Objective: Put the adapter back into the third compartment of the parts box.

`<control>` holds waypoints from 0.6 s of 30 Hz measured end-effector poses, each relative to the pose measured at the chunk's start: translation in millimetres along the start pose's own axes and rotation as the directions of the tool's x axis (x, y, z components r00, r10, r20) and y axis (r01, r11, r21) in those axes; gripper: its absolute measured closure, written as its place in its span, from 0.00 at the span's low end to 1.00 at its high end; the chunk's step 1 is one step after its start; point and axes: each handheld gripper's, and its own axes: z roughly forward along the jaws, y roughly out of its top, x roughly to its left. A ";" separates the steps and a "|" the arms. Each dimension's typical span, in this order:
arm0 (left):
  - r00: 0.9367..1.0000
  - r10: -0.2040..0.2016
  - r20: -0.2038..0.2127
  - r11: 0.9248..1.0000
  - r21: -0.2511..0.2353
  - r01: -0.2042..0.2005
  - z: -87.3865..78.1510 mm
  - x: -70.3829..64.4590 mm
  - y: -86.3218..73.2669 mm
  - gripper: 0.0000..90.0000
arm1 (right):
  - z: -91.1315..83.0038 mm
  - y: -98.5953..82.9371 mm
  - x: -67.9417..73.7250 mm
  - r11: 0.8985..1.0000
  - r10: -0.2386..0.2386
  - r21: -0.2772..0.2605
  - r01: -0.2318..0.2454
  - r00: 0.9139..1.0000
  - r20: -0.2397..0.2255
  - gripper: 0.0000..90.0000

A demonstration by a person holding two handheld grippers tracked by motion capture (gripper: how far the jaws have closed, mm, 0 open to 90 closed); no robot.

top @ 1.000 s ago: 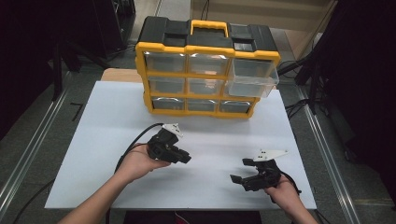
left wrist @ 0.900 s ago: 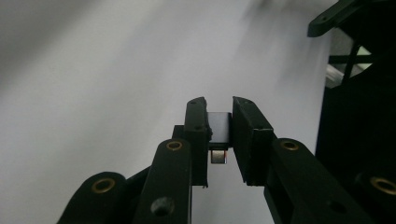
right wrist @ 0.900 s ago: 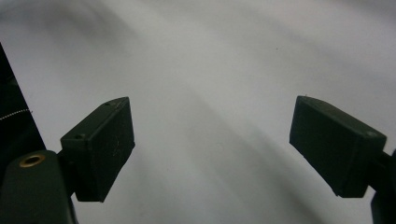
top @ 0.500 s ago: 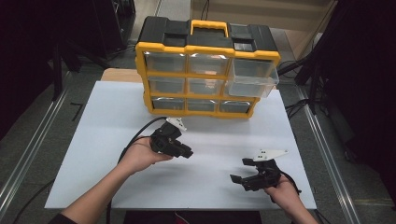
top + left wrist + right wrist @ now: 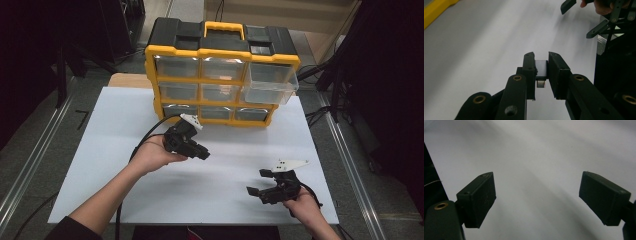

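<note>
The left hand-held gripper (image 5: 204, 153) hovers over the middle of the white tabletop (image 5: 100, 145), just in front of the yellow and black drawer organizer (image 5: 222, 75). Its jaws are closed on a small dark flat piece (image 5: 541, 68) with a short metal end, seen in the left gripper view; what the piece is cannot be told, and it carries no legible print. The right hand-held gripper (image 5: 260, 182) sits near the front right corner of the tabletop, well apart from the left one, jaws spread wide with nothing between them; in the right gripper view its two black pads (image 5: 477, 198) frame bare white surface. The organizer stands at the far edge of the tabletop, with a yellow carry handle (image 5: 224, 27) on top and clear drawers in rows; the top right drawer (image 5: 270, 85) is pulled out and juts forward. No brand, label or writing can be read on the organizer or either gripper.
</note>
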 end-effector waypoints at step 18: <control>0.996 0.085 0.011 0.996 0.016 -0.085 -15.8 -2.0 30.1 0.86 | -1.3 0.1 -1.3 1.000 0.011 -0.010 -0.011 1.000 -0.001 0.14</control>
